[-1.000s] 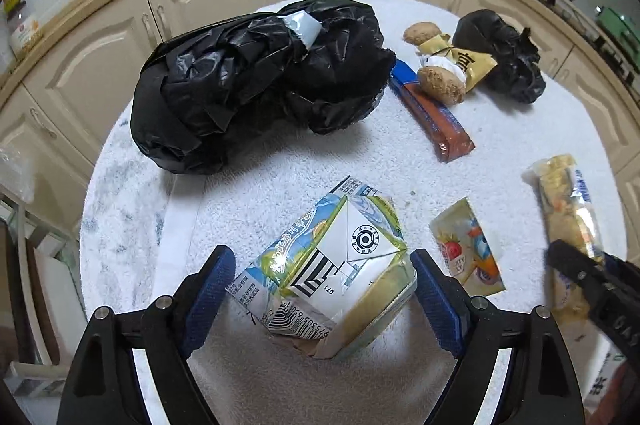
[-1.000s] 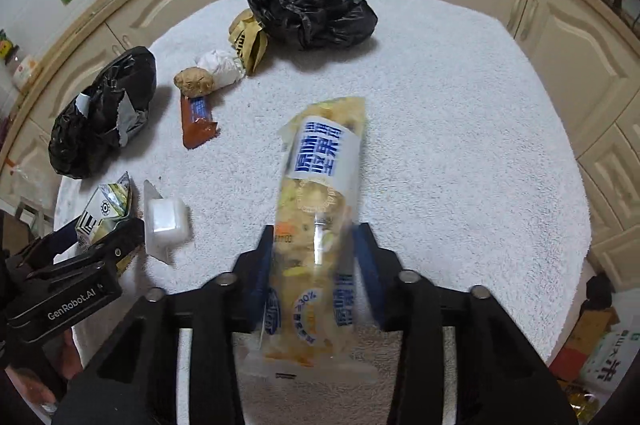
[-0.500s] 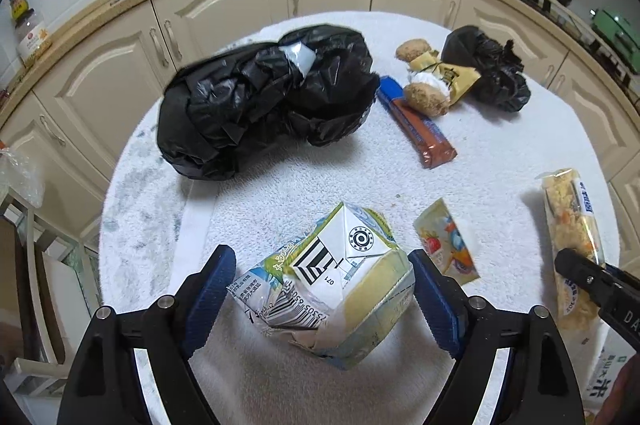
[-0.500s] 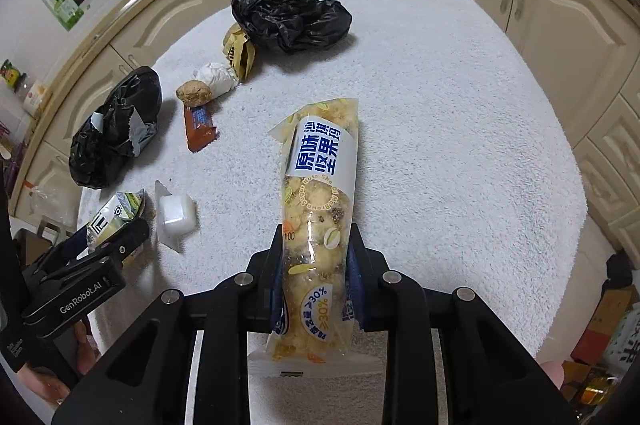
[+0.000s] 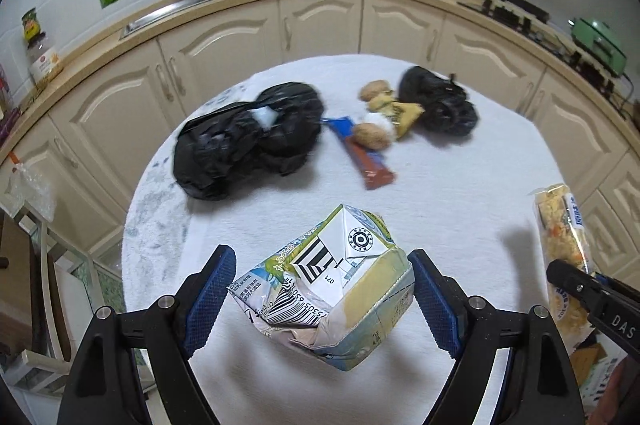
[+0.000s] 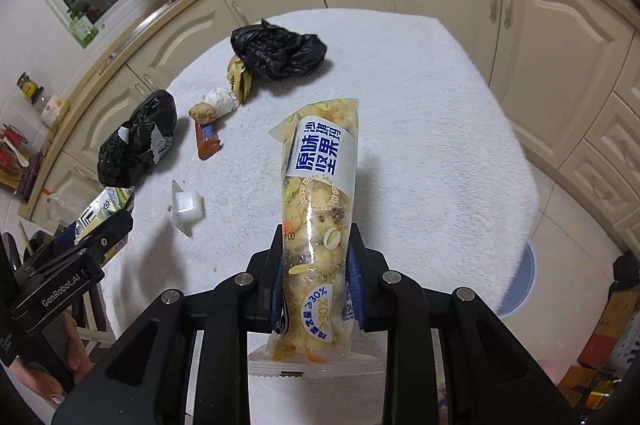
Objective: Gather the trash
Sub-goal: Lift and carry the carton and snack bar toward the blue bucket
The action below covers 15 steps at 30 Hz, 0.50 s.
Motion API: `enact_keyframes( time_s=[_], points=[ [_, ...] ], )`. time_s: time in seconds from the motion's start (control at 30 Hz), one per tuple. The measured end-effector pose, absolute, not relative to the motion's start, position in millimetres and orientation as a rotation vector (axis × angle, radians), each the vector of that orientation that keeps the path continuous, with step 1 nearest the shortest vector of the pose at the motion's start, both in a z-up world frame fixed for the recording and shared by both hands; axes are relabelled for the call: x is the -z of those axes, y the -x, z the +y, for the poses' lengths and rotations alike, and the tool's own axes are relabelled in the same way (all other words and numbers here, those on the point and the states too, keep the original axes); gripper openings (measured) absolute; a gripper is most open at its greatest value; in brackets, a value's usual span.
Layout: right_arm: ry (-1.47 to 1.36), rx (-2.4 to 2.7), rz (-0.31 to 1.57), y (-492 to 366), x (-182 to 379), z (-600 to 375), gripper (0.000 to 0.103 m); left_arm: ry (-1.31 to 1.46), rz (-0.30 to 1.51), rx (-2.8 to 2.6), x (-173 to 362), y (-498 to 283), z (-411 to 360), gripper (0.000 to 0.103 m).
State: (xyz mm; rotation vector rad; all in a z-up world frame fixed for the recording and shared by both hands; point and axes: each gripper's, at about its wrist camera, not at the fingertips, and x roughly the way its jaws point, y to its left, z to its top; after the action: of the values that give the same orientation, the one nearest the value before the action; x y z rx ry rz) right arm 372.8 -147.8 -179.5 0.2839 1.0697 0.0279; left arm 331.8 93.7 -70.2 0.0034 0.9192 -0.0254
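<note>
My left gripper [image 5: 320,265] is shut on a crushed green-and-white drink carton [image 5: 332,289], which hangs a little above the white table [image 5: 460,193]. The same carton [image 6: 105,202] shows at the left of the right wrist view, beside the left gripper's finger [image 6: 105,233]. My right gripper [image 6: 316,265] is shut on a long clear snack pack [image 6: 320,185] with a blue-and-white label, which points away from me above the table. That pack [image 5: 560,225] also appears at the right edge of the left wrist view.
On the table lie a large black bag [image 5: 248,145], a smaller black bag [image 5: 440,105], a brown-and-blue bar wrapper [image 5: 368,161], crumpled balls [image 5: 372,137], a yellow wrapper [image 5: 400,111] and a small white cup [image 6: 186,205]. Cream cabinets [image 5: 320,21] ring the table.
Both grippers have risen and drawn back from the table with the carton and the snack pack. The right jaws have tightened on the pack.
</note>
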Motion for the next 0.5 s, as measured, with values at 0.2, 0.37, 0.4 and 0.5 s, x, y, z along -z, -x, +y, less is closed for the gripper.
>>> enact_keyframes(
  time_s=[0.2, 0.37, 0.4, 0.5],
  points=[
    [-0.305, 0.029, 1.027, -342.4, 164.9, -189.7, 0.027, -0.061, 0.903, 0.093, 58.9, -318.6, 47.9, 0.082],
    [-0.344, 0.099, 1.021, -317.4, 162.8, -229.7, 0.027, -0.11, 0.894, 0.188, 54.3, -308.6, -2.9, 0.082],
    [-0.353, 0.116, 1.02, -311.5, 162.8, -239.0, 0.027, -0.118, 0.895, 0.207, 54.6, -307.1, -12.6, 0.082],
    [-0.383, 0.186, 1.02, -292.5, 163.3, -269.8, 0.027, -0.149, 0.895, 0.273, 55.5, -301.7, -47.0, 0.082]
  ],
)
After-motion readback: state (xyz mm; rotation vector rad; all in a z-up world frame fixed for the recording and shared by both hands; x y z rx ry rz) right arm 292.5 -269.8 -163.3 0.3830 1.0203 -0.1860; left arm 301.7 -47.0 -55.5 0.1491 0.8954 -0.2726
